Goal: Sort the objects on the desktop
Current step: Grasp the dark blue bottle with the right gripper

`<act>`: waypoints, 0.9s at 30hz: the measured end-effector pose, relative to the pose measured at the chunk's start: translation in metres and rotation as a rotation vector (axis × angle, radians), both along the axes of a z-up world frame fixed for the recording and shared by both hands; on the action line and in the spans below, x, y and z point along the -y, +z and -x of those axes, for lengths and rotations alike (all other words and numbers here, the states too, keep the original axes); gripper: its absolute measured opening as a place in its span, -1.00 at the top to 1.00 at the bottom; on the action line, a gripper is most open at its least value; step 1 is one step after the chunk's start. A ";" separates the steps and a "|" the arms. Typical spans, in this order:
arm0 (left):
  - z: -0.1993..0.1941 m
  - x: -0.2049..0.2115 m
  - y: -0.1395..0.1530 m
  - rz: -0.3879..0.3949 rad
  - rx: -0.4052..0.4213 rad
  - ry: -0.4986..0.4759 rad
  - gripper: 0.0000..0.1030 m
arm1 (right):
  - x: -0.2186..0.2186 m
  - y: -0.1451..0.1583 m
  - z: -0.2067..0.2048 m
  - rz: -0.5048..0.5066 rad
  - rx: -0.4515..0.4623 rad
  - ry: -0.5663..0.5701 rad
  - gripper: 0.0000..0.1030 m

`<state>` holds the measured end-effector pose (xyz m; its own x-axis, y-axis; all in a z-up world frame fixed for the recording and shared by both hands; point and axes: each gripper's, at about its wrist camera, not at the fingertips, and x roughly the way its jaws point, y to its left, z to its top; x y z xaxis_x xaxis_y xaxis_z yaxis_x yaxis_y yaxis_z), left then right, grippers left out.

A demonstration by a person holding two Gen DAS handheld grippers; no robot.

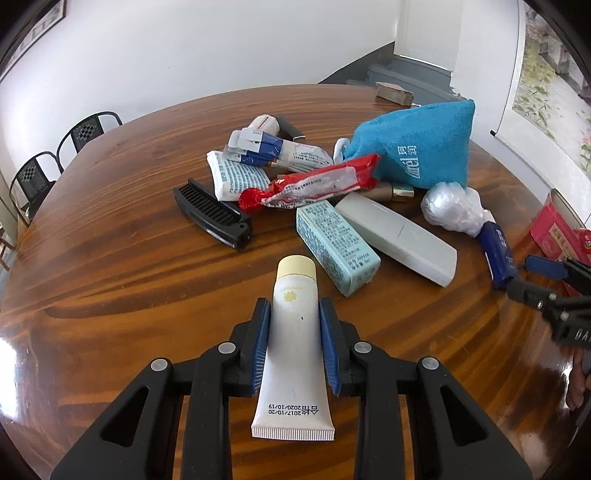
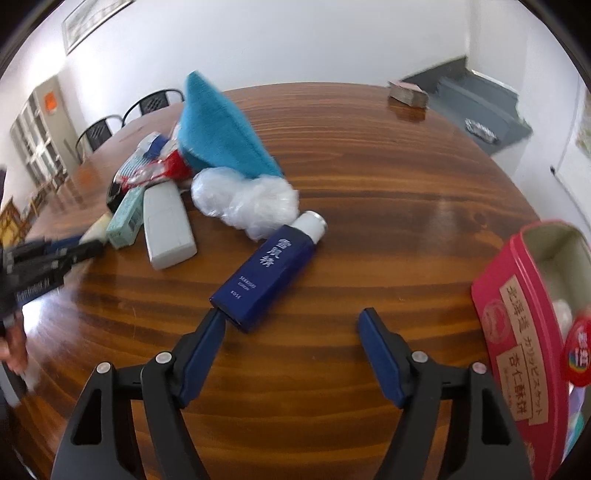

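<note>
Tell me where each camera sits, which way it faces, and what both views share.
Left wrist: on the left tongs, facing down across the table; they are shut on a white tube.
Right wrist: on the right tongs, open, facing a blue bottle beside a red tin.
Shared: blue pouch, blue bottle, red tin.

I take this for a room in a home, likely a dining room. The round wooden counter [image 1: 147, 229] has a glossy varnish, and black metal chairs [image 1: 92, 129] stand along its far side. The walls are white, with a framed picture [image 2: 92, 18] hung high. Grey steps [image 1: 402, 72] rise in the corner, and pale shelving [image 2: 40, 129] stands against the wall. A scroll with painted flowers [image 1: 543, 92] hangs at the side.
</note>
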<state>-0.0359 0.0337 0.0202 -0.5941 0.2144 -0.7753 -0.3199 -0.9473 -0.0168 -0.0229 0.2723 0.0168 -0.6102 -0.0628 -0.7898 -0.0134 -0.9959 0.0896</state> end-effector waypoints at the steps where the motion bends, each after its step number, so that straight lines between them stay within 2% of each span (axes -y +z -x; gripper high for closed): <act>1: 0.000 0.000 -0.001 0.000 0.002 0.001 0.44 | 0.000 0.003 -0.001 0.009 -0.009 -0.009 -0.53; 7: 0.003 -0.003 -0.003 0.003 0.004 0.001 0.44 | 0.013 0.018 0.005 0.019 -0.061 -0.012 -0.53; 13: 0.000 -0.003 0.002 -0.011 -0.010 -0.010 0.44 | 0.021 0.005 0.032 -0.044 -0.019 -0.059 -0.52; 15: -0.002 -0.002 0.005 -0.019 -0.018 -0.014 0.44 | 0.019 -0.004 0.035 -0.057 0.008 -0.065 -0.33; 16: -0.003 -0.002 0.007 -0.024 -0.023 -0.017 0.46 | 0.018 -0.005 0.034 -0.056 0.008 -0.061 -0.33; 17: -0.004 -0.002 0.008 -0.026 -0.027 -0.018 0.48 | 0.017 -0.005 0.033 -0.064 0.010 -0.056 -0.23; 18: -0.004 -0.002 0.009 -0.030 -0.030 -0.020 0.49 | 0.018 -0.004 0.031 -0.076 0.008 -0.051 0.00; 21: -0.007 -0.003 0.012 -0.034 -0.038 -0.028 0.49 | 0.020 -0.003 0.025 -0.101 -0.002 -0.038 0.32; 27: -0.010 -0.004 0.008 -0.022 -0.027 -0.029 0.48 | 0.017 -0.002 0.012 -0.079 -0.011 -0.033 0.37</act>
